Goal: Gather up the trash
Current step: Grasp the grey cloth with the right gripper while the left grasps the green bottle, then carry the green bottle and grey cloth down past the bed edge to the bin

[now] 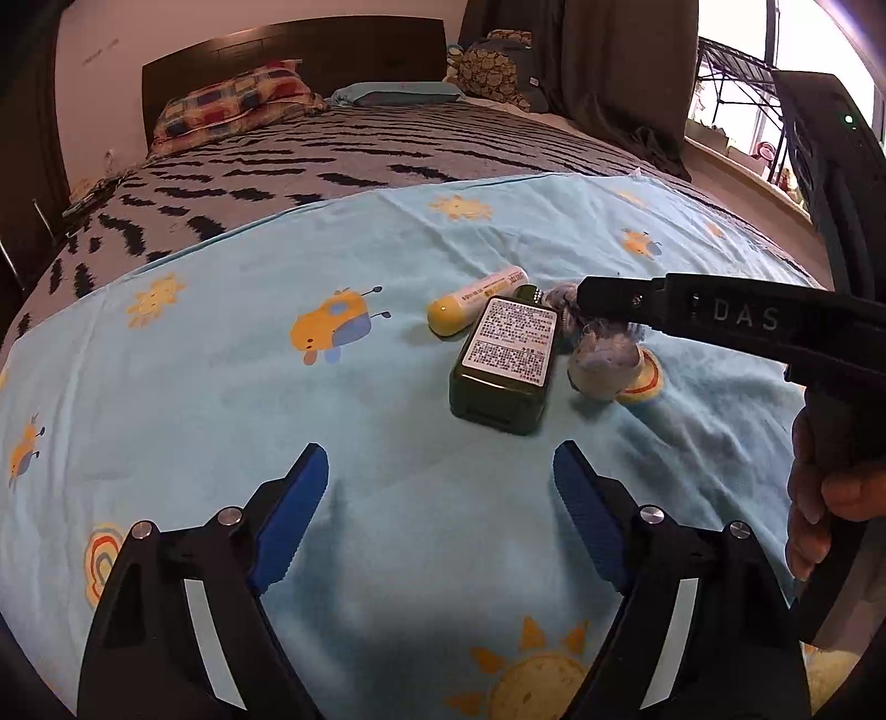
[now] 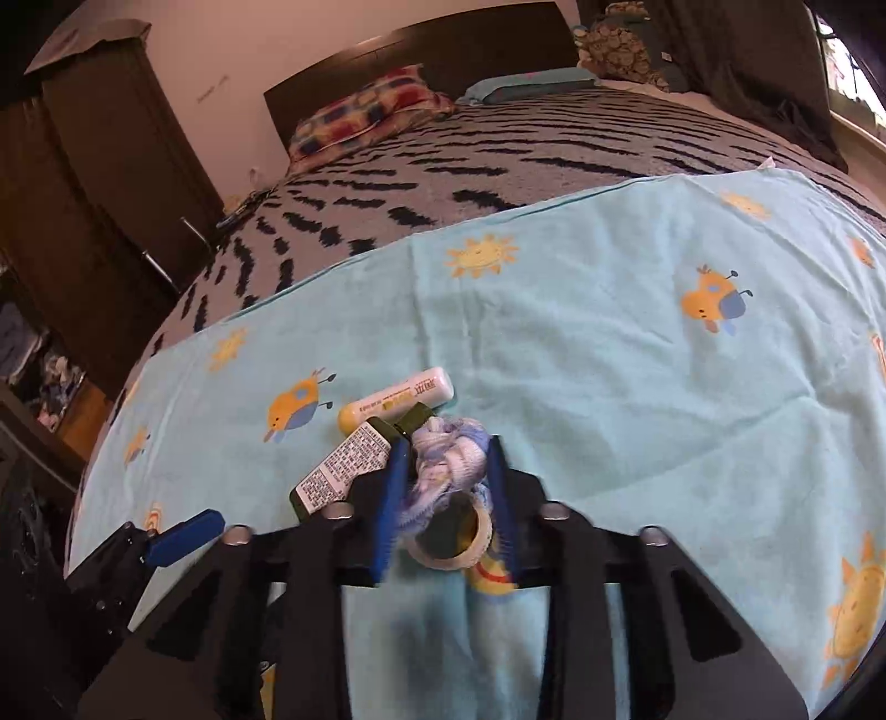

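On a bed, a light blue blanket printed with suns and cartoon bees lies over a grey, black-striped bedspread, and the trash sits in a tight cluster near the middle of the blanket. A dark green flat bottle with a white printed label lies on its back, and a yellow and white tube lies just behind it, close against its neck end. Just to the right of the bottle is a crumpled blue and white wad of cloth or paper, with a roll of tape right beside it; the wrist view shows the roll's open core. The right gripper has its blue pads on either side of the wad, the jaws drawn in close and pinching it, while the tape roll sits low between the fingers; whether the pads also touch the roll cannot be told. From the left wrist view, the right gripper's black finger reaches in from the right over the wad, and a hand grips its handle at the frame's edge. The left gripper hangs just short of the bottle, its jaws spread wide with only blanket between them. At the head of the bed lie a chequered pillow and a teal pillow against a dark headboard.
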Available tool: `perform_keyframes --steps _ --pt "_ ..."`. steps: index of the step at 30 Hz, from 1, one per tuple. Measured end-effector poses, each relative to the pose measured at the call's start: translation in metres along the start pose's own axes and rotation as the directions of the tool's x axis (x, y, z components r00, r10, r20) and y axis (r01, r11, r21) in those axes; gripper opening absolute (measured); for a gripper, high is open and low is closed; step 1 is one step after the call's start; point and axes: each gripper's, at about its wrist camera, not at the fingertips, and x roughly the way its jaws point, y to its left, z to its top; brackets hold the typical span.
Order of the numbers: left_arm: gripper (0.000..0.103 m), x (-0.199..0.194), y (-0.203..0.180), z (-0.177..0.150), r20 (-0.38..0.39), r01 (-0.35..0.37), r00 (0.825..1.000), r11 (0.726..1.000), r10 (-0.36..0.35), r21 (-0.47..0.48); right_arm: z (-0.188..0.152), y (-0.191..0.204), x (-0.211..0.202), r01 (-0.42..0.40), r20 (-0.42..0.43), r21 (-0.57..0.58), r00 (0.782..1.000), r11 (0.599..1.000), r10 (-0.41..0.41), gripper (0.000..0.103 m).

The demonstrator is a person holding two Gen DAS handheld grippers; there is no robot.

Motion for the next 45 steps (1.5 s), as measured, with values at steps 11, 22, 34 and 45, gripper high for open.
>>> perform_keyframes --steps 11,22,34,45 --pt "0.062 0.038 -0.017 0.027 -0.057 0.018 0.998 0.998 -0.015 0.052 0.009 -0.023 -0.031 0.050 0.082 0.023 0.995 0.998 -0.052 0.022" --pt "0.044 0.024 -0.025 0.025 -0.037 0.027 0.999 0.997 -0.024 0.076 -0.006 -0.022 -0.057 0.096 0.093 -0.026 0.991 0.995 -0.094 0.022" --pt "0.042 -0.090 -0.013 -0.031 0.064 0.042 0.997 0.999 -0.043 0.004 -0.062 0.002 -0.140 0.058 0.161 -0.115 0.986 0.992 -0.039 0.022" --pt "0.042 -0.182 -0.038 -0.120 0.155 0.061 0.986 0.998 -0.065 0.026 -0.156 0.032 -0.199 0.011 0.186 -0.197 0.982 0.980 0.026 0.022"
